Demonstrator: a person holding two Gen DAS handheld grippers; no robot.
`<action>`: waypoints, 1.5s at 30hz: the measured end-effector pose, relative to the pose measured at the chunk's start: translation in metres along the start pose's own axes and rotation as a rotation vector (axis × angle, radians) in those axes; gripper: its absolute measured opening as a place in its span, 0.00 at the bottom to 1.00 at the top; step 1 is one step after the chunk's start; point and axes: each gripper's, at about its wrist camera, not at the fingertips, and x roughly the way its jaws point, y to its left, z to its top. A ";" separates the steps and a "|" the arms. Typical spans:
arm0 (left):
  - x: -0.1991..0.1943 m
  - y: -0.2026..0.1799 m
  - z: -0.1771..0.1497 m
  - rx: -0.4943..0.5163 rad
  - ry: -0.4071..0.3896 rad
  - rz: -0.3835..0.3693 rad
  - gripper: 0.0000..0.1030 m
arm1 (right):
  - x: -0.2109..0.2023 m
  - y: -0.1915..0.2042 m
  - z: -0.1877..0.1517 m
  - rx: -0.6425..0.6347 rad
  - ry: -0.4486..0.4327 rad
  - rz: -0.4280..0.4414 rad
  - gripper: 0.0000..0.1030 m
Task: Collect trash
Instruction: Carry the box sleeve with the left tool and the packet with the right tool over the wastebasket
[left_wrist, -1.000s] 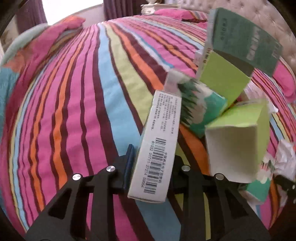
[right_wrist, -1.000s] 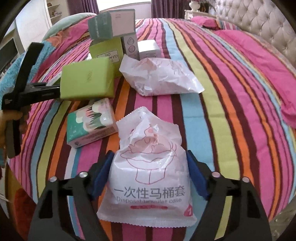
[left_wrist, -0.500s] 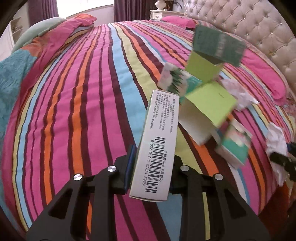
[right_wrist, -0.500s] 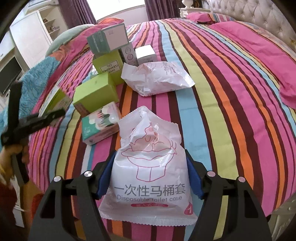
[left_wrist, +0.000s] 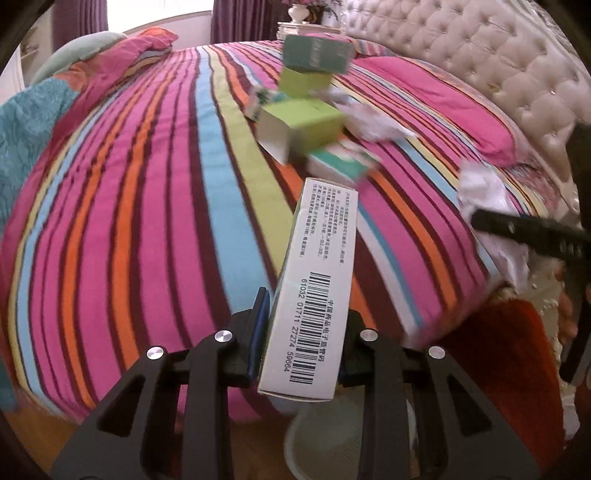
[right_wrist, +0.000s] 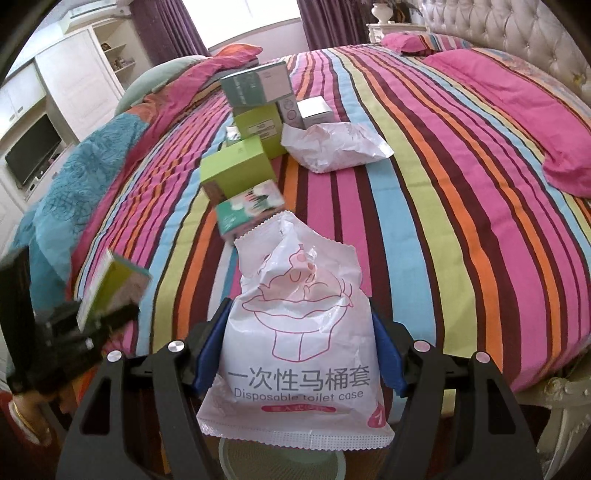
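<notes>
1. At lower centre of the left wrist view, my left gripper (left_wrist: 301, 345) clamps a white barcoded carton (left_wrist: 314, 291), tilted over the striped bedspread (left_wrist: 147, 206).
2. At lower centre of the right wrist view, my right gripper (right_wrist: 299, 354), jaws just narrowed, pinches a white disposable toilet case packet (right_wrist: 299, 354).
3. More boxes (right_wrist: 255, 122) and another packet (right_wrist: 336, 151) lie at upper centre.

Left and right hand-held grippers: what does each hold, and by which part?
Left hand-held gripper: white barcoded carton, clamped at its near barcode end. Right hand-held gripper: white plastic toilet-cover packet, pinched across its lower side edges.
</notes>
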 end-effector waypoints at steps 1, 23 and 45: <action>-0.001 -0.004 -0.006 0.000 0.006 -0.006 0.29 | -0.004 0.002 -0.005 -0.008 0.002 0.003 0.64; -0.007 -0.059 -0.112 0.037 0.197 -0.086 0.28 | -0.022 0.028 -0.103 -0.016 0.133 0.025 0.64; 0.086 -0.059 -0.156 0.008 0.621 -0.125 0.29 | 0.091 0.009 -0.167 0.226 0.662 0.091 0.64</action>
